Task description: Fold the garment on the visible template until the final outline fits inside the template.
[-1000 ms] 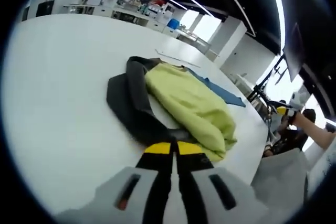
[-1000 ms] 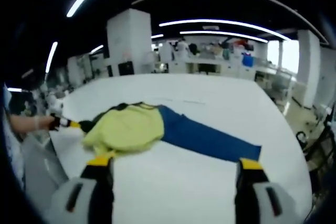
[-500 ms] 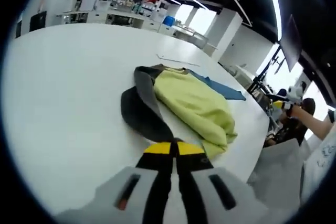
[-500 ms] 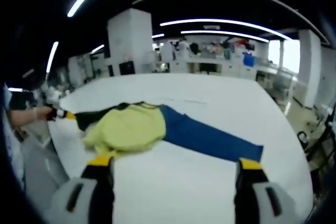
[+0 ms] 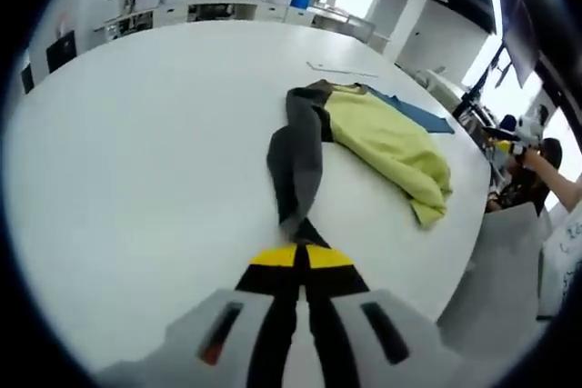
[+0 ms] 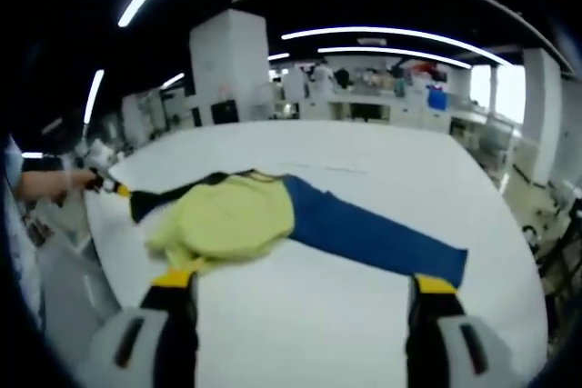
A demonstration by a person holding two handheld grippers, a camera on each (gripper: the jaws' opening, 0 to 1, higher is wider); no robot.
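**A:** So the left gripper (image 5: 301, 256) is clamped on the cuff of the dark grey sleeve (image 5: 293, 163), and the yellow-green, grey and blue long-sleeved garment (image 6: 273, 220) lies crumpled mid white table (image 6: 364, 315). Right gripper (image 6: 300, 293) hangs wide open, holding nothing. Tips?

**B:** I'd draw that sleeve out straight and flat, low over the table. Can't make out any template outline, so locate it first.

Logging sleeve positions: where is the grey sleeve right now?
In the left gripper view the grey sleeve runs from the yellow body across the white table to the shut left gripper.
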